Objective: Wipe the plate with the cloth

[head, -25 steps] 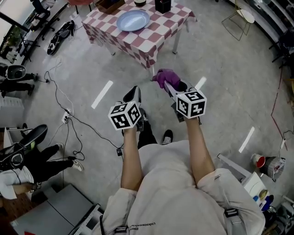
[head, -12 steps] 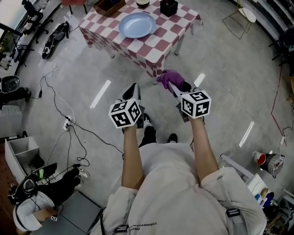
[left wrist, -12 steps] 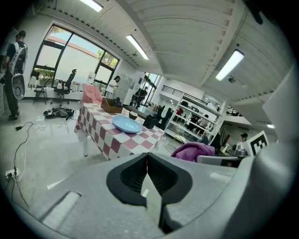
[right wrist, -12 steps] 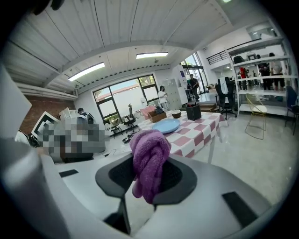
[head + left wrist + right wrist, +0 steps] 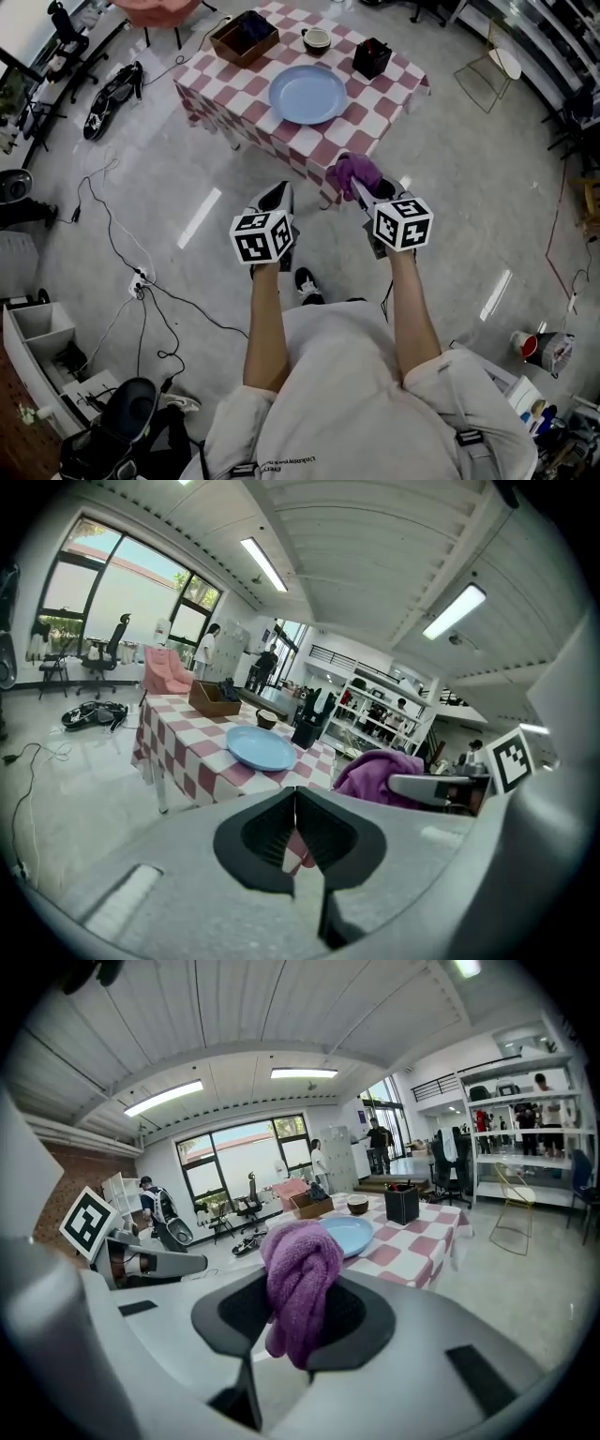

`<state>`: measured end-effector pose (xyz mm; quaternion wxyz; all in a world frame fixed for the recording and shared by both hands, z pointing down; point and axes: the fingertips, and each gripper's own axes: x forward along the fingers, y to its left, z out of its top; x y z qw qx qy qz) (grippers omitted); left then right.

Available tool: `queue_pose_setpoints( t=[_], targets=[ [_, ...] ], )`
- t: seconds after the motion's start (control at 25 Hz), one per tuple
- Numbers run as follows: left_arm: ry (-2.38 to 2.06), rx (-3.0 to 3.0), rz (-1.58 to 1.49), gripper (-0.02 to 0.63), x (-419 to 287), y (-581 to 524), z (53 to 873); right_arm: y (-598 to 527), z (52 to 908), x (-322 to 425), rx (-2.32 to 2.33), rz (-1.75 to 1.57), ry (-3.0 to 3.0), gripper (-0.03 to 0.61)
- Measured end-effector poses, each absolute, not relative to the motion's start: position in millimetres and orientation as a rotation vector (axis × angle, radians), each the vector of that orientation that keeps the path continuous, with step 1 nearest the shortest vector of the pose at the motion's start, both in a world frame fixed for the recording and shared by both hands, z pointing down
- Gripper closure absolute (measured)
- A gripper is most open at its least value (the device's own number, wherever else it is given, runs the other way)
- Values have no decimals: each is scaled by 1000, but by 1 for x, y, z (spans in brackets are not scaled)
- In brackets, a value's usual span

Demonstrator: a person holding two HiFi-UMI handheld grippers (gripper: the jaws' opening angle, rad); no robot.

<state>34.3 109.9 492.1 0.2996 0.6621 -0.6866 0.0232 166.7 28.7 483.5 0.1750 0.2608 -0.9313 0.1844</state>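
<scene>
my right gripper [image 5: 296, 1314] is clamped on the purple cloth [image 5: 300, 1274]; my left gripper [image 5: 294, 825] is pinched together, empty. the blue plate [image 5: 307, 94] lies on the bench [image 5: 373, 101] ahead, out of reach. i'd step closer, then press the cloth flat onto its middle.

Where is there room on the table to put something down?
The table strip between the plate and the near edge is bare, and so is the left corner beside the box. The far side is crowded: box, bowl and black holder stand in a row.
</scene>
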Motion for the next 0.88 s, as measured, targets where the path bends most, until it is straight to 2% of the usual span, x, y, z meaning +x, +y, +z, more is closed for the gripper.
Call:
queue_pose_setpoints(
  t=[0.36, 0.68, 0.88],
  targets=[
    [-1792, 1771, 12, 603, -36, 100, 487, 20, 487, 109, 759, 450, -2577, 457],
    [-1810, 1722, -65, 603, -93, 81, 493, -41, 470, 71, 819, 388, -2562, 457],
    [-1769, 1772, 73, 603, -125, 61, 500, -74, 486, 18, 803, 451, -2576, 457]
  ],
)
